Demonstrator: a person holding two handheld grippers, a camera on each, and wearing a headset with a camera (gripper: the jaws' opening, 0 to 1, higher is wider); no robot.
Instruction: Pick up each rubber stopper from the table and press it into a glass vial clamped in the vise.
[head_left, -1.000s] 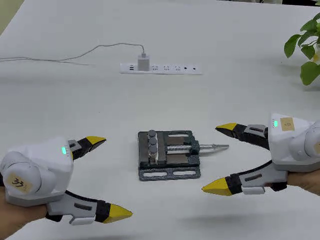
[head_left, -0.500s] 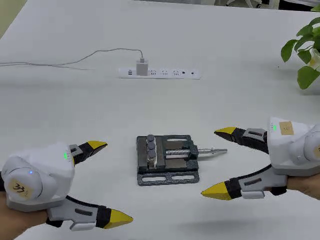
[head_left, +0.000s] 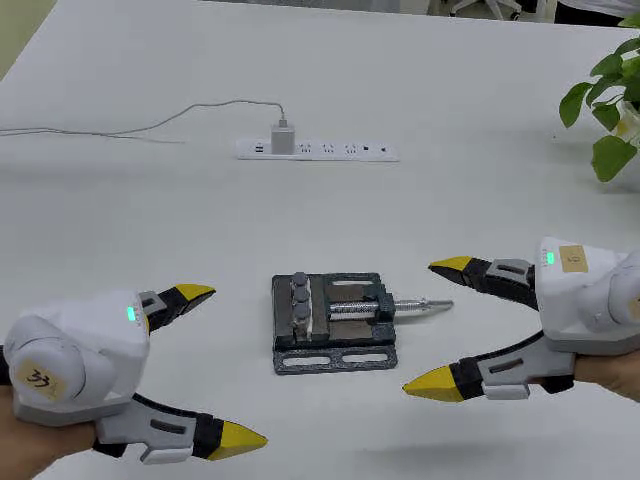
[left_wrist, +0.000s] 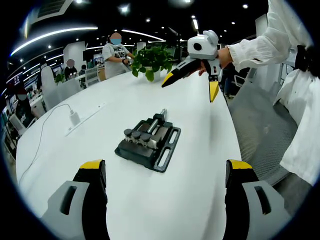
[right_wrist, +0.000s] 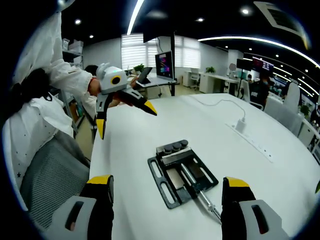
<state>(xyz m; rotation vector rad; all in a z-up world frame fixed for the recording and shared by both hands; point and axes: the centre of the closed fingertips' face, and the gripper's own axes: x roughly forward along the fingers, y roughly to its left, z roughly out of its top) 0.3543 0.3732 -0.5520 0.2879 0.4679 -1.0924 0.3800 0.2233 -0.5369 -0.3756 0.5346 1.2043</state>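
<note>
A dark vise (head_left: 333, 322) sits mid-table between both grippers. Three glass vials capped with grey rubber stoppers (head_left: 299, 297) stand in a row, clamped in its left end. My left gripper (head_left: 220, 365) hovers open to the vise's left, nothing between its yellow-tipped fingers. My right gripper (head_left: 437, 324) hovers open to the vise's right, just past the screw handle (head_left: 425, 303). In the left gripper view the vise (left_wrist: 150, 141) lies ahead with the stoppers (left_wrist: 136, 134) on its left side, and the right gripper (left_wrist: 190, 87) is beyond. In the right gripper view the vise (right_wrist: 182, 172) lies between my jaws.
A white power strip (head_left: 317, 151) with a plugged charger (head_left: 283, 136) and its cable (head_left: 150, 125) lies at the back. A leafy plant (head_left: 605, 110) stands at the right edge. White tabletop surrounds the vise. People stand behind the table's far end.
The head camera has shifted a little, so the vise sits lower in the picture. Both grippers stay open and hold their places beside the vise.
</note>
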